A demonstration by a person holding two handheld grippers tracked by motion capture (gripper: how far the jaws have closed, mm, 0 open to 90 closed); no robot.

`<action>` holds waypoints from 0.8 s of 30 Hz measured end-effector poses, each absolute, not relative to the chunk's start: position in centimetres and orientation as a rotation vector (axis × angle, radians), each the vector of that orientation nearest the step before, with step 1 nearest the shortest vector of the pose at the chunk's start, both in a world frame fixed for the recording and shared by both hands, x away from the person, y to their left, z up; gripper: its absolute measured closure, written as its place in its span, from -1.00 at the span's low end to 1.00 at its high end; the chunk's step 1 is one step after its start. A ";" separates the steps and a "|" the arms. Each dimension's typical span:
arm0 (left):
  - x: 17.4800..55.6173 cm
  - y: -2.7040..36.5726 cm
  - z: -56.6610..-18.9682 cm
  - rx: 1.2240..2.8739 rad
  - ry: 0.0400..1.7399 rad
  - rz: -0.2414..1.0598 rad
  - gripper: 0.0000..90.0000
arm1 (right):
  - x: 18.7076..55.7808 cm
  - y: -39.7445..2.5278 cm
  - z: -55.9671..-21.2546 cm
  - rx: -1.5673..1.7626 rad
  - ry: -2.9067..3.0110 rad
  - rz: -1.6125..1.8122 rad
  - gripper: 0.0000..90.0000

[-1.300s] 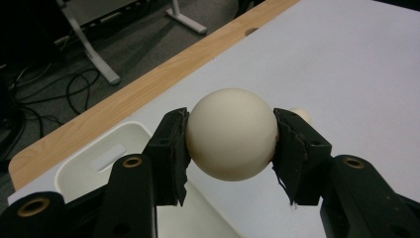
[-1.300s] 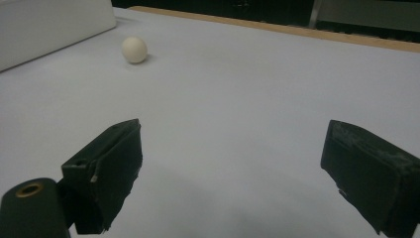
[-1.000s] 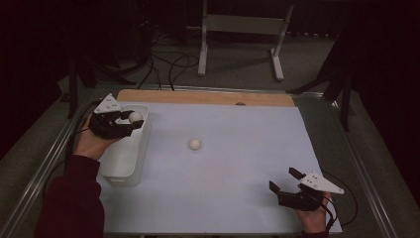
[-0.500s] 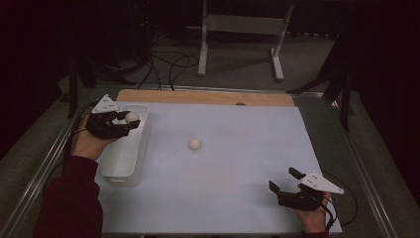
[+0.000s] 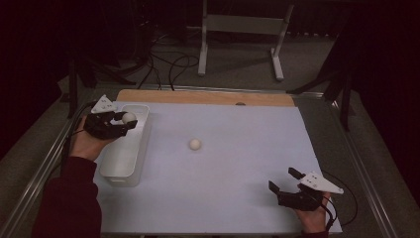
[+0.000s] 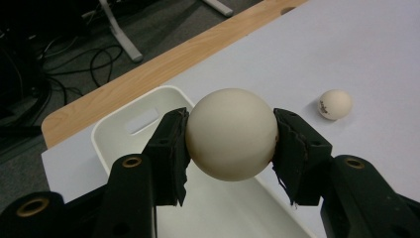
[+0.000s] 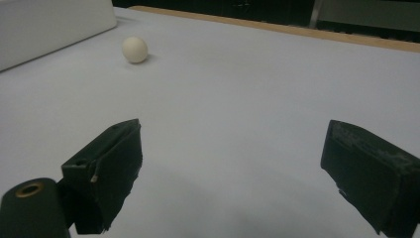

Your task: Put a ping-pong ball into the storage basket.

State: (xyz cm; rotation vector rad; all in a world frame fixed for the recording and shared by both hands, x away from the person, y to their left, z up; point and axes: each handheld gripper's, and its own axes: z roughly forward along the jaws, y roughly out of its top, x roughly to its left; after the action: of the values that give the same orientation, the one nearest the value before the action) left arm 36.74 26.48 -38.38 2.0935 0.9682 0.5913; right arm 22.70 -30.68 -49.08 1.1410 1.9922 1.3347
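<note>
Between the two black pads of the left gripper sits a cream ball, clamped at about its widest part, one pad on each side. Directly below and ahead of the jaws lies the white tray, its floor showing bare. In the high view the left gripper holds the ball over the far end of the tray, inside the rim line.

The step in hand appears to be depositing the ball into the tray. To do it well, the gripper should be lowered until the ball is close above the tray floor before the jaws part; a release from height would likely let the light ball bounce over the low wall. The jaws should open evenly and only a little, so neither pad flicks the ball sideways. Afterwards the gripper should lift straight up, clear of the rim.

Farther out, to the right of the left gripper's jaws, a second ball rests on the pale table surface, well apart from the tray. It probably comes next.

The right gripper hangs low over the near right corner of the table, jaws spread wide and holding nothing. Ahead of it and to its left lies the second ball, with the tray wall beyond.
</note>
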 end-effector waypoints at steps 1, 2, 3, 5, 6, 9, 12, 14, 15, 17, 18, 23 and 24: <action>36.8 26.5 -38.4 2.092 0.973 0.591 0.14 | 22.7 -30.7 -49.1 1.141 1.992 1.335 -0.80; 36.8 26.5 -38.4 2.092 0.975 0.591 0.14 | 22.7 -30.7 -49.1 1.140 1.992 1.335 -0.80; 36.8 26.5 -38.4 2.092 0.975 0.591 0.14 | 22.7 -30.7 -49.1 1.139 1.993 1.335 -0.80; 36.8 26.6 -38.5 2.092 0.990 0.591 0.14 | 22.7 -30.7 -49.1 1.140 1.993 1.333 -0.80; 36.9 26.6 -38.5 2.090 0.996 0.593 0.13 | 22.7 -30.7 -49.1 1.140 1.992 1.334 -0.80; 37.0 26.6 -38.5 2.066 1.037 0.597 -0.36 | 22.7 -30.6 -49.1 1.140 1.992 1.334 -0.80; 37.2 26.4 -38.6 2.060 1.066 0.613 -0.72 | 22.7 -30.7 -49.1 1.140 1.992 1.333 -0.80; 37.2 26.3 -38.6 2.060 1.065 0.614 -0.79 | 22.7 -30.7 -49.1 1.140 1.992 1.333 -0.80; 37.2 26.3 -38.6 2.059 1.064 0.614 -0.81 | 22.7 -30.7 -49.1 1.140 1.992 1.333 -0.80; 37.2 26.2 -38.6 2.052 1.060 0.612 -0.83 | 22.7 -30.6 -49.1 1.143 1.991 1.334 -0.80; 37.1 26.2 -38.5 2.049 1.053 0.605 -0.83 | 22.7 -30.6 -49.1 1.142 1.991 1.335 -0.80; 37.1 25.9 -38.5 2.045 1.048 0.612 -0.89 | 22.7 -30.5 -49.1 1.141 1.994 1.336 -0.80; 37.1 25.9 -38.5 2.045 1.048 0.612 -0.89 | 22.7 -30.5 -49.1 1.141 1.995 1.334 -0.80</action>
State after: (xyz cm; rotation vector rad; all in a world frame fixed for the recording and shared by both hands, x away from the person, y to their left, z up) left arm 37.11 25.93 -38.45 2.0449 1.0483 0.6120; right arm 22.75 -30.53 -49.07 1.1409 1.9946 1.3342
